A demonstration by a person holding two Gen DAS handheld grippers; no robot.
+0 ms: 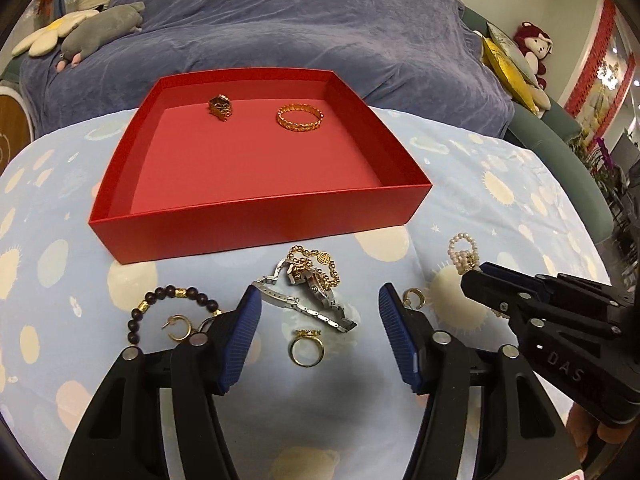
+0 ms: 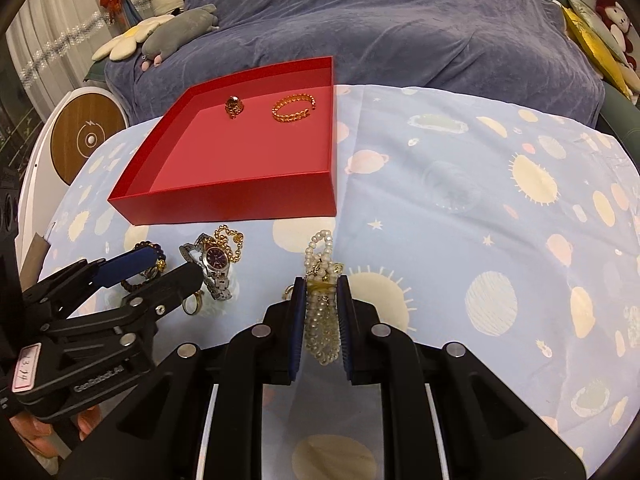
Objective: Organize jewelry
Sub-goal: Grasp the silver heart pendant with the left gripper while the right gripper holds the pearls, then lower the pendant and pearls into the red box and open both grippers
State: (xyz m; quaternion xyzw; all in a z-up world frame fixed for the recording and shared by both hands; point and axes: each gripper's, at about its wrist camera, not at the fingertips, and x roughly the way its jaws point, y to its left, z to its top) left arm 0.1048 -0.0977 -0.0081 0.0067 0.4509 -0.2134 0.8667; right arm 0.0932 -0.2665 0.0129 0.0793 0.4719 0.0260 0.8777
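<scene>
From the left wrist camera, the left gripper [image 1: 320,320] hovers low over a table [image 1: 500,200] draped in a pale blue cloth printed with suns and planets, its blue-padded fingers [image 1: 240,336] spread wide and holding nothing. Between them lie a silver wristwatch [image 1: 308,300] tangled with a gold bead chain [image 1: 316,264], and nearer, a gold ring [image 1: 307,348]. To the left are a dark bead bracelet [image 1: 172,300] and a gold hoop earring [image 1: 180,326]; a second hoop earring [image 1: 414,296] lies just right of the right finger. Farther away stands an open red box [image 1: 260,216], already holding a gold ring with a stone [image 1: 220,107] and a gold chain-link bangle [image 1: 300,118], so it looks like the collection point. At the right, the right gripper [image 1: 472,276] reaches a pearl bracelet [image 1: 464,254]. From the right wrist camera, the right gripper's [image 2: 322,284] fingers are closed narrowly on the bunched pearl bracelet [image 2: 320,312], one loop sticking out beyond the tips. It appears gripped for carrying to the red box [image 2: 240,204], far left. The left gripper [image 2: 160,268] waits open over the watch [image 2: 214,264], likely next.
</scene>
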